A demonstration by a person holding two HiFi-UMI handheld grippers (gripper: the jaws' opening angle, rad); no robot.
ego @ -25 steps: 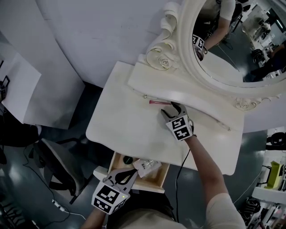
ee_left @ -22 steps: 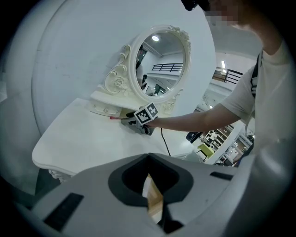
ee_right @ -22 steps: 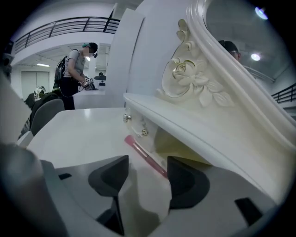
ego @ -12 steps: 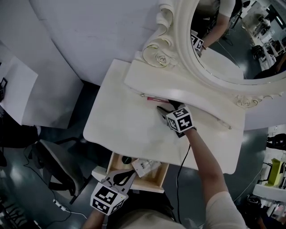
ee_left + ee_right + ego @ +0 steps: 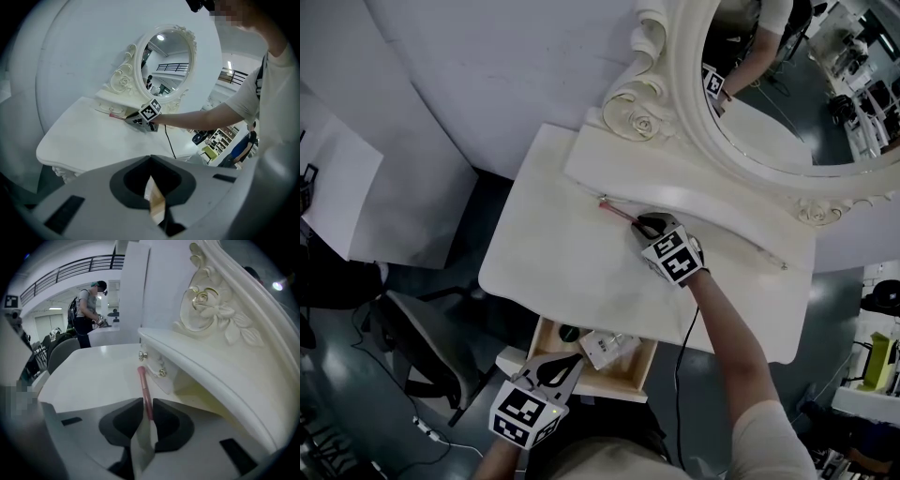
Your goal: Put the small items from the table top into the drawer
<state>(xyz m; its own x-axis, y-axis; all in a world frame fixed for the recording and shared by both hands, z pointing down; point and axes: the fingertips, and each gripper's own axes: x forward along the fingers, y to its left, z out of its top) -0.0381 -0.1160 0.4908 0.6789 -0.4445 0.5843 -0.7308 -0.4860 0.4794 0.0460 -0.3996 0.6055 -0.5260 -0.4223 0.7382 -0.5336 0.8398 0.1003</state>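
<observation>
The counter [image 5: 553,262] carries a raised shelf and an oval mirror [image 5: 769,84] along its back edge. The drawer [image 5: 630,382] stands open under the front edge and already holds small items. The left gripper [image 5: 574,361] hangs over the drawer, jaws together and empty. The right gripper [image 5: 645,223], at the back edge below the shelf, has just been closing its jaws and now clamps the near end of the pink stick [image 5: 617,210]. The stick has swung from level to slanted. Judgement: grasp made; lift and carry to the drawer remain.
</observation>
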